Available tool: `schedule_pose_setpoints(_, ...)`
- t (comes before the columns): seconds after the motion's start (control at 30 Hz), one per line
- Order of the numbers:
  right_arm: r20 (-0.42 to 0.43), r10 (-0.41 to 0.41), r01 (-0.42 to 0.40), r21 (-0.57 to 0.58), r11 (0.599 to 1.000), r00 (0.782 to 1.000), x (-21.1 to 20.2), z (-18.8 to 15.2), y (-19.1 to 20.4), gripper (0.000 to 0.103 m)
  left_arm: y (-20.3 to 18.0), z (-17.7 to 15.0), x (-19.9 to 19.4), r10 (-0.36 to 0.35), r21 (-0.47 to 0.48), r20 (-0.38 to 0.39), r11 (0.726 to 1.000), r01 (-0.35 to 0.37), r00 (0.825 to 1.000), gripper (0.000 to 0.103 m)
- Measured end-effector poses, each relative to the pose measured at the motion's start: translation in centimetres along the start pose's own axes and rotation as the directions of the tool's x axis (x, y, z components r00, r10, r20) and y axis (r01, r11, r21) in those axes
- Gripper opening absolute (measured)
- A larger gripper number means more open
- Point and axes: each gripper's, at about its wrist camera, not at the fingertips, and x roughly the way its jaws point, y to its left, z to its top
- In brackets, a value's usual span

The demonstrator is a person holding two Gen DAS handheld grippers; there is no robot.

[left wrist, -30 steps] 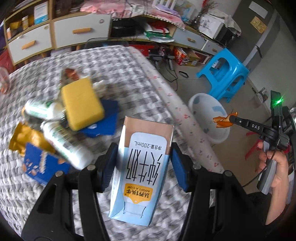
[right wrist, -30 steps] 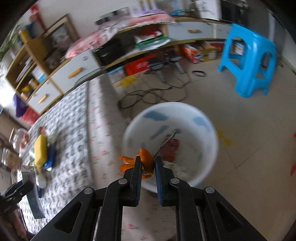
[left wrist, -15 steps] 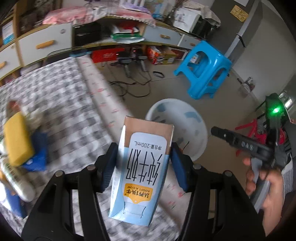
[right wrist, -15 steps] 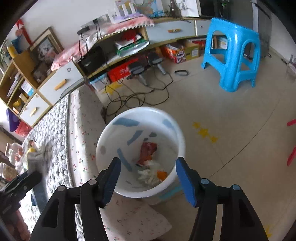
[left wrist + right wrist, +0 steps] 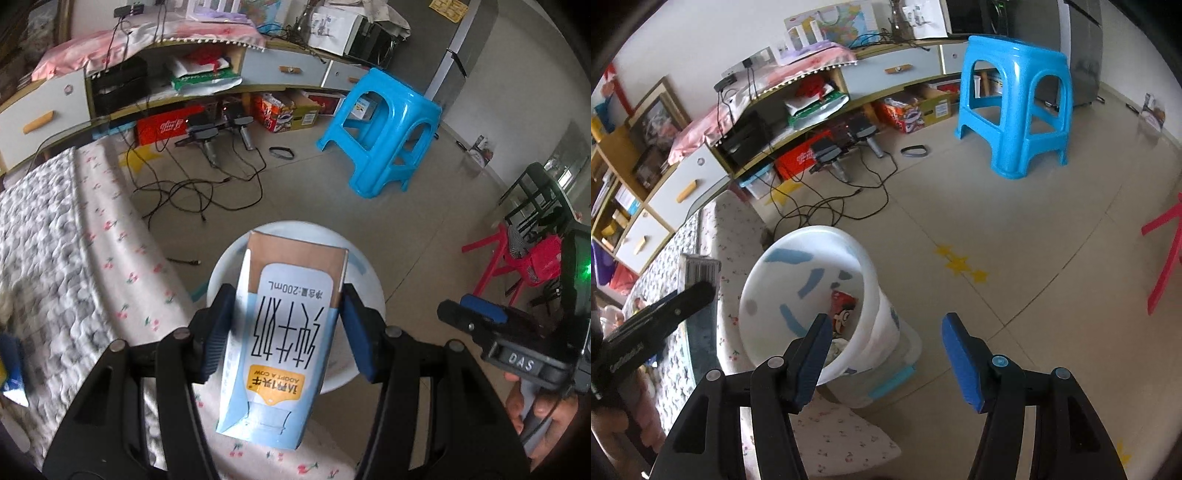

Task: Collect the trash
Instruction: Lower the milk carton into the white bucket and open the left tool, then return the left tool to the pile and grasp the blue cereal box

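Observation:
My left gripper (image 5: pixel 286 325) is shut on a light-blue and brown milk carton (image 5: pixel 284 343), held upside down over the white trash bin (image 5: pixel 371 280) on the floor. In the right wrist view the bin (image 5: pixel 764 266) stands beside the bed and holds a red wrapper (image 5: pixel 844 308) and pale scraps. My right gripper (image 5: pixel 882 354) is open and empty, just right of the bin's mouth. The left gripper's finger (image 5: pixel 657 314) and the carton's end (image 5: pixel 700 271) show at the left of that view. The right gripper (image 5: pixel 487 332) appears at the right of the left wrist view, held by a hand (image 5: pixel 535 410).
A bed with a grey checked cover (image 5: pixel 44 236) and flowered sheet lies on the left. A blue plastic stool (image 5: pixel 384 125) stands on the tiled floor beyond the bin. Cables (image 5: pixel 195 184) trail near a low cabinet (image 5: pixel 207 81). Red furniture (image 5: pixel 517 262) is at the right.
The right gripper opened and dropped the orange peel into the bin. The left gripper carried the carton from over the bed's trash pile to above the bin.

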Motion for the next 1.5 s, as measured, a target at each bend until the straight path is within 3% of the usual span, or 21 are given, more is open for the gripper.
schedule_pose_setpoints(0.07, 0.004, 0.002, -0.002, 0.007, 1.000, 1.000, -0.2, 0.1, -0.2, 0.063, -0.2, 0.3, 0.1, -0.012, 0.013, 0.007, 1.000, 0.012, 1.000, 0.061)
schedule_pose_setpoints(0.17, 0.011, 0.006, -0.006, 0.009, 1.000, 1.000, -0.4, 0.2, -0.1, 0.066, -0.1, 0.6, 0.1, 0.019, 0.011, 0.006, 1.000, -0.019, 1.000, 0.093)
schedule_pose_setpoints(0.2, 0.015, 0.007, -0.007, 0.006, 1.000, 1.000, -0.5, 0.2, 0.1, 0.067, 0.1, 0.6, -0.2, 0.023, 0.008, 0.017, 1.000, -0.023, 1.000, 0.095)
schedule_pose_setpoints(0.7, 0.027, 0.012, -0.010, -0.061, 0.998, 1.000, -0.8, 0.2, 3.6, 0.070, 4.2, -2.0, -4.7, 0.168, -0.006, 0.009, 0.986, -0.168, 0.986, 0.100)
schedule_pose_setpoints(1.03, 0.024, 0.024, -0.021, -0.146, 0.989, 0.999, -0.7, -0.3, 8.9, 0.077, 8.5, -4.8, -9.3, 0.242, -0.062, 0.015, 0.969, -0.241, 0.970, 0.102)
schedule_pose_setpoints(1.33, 0.010, 0.042, -0.038, -0.247, 0.968, 0.999, -0.1, -1.4, 14.8, 0.081, 14.4, -7.5, -13.4, 0.347, -0.167, -0.023, 0.923, -0.345, 0.938, 0.102)
schedule_pose_setpoints(1.5, -0.008, 0.050, -0.050, -0.290, 0.956, 0.999, 0.6, -2.1, 17.8, 0.081, 18.4, -9.2, -15.5, 0.406, -0.243, -0.069, 0.879, -0.410, 0.911, 0.102)
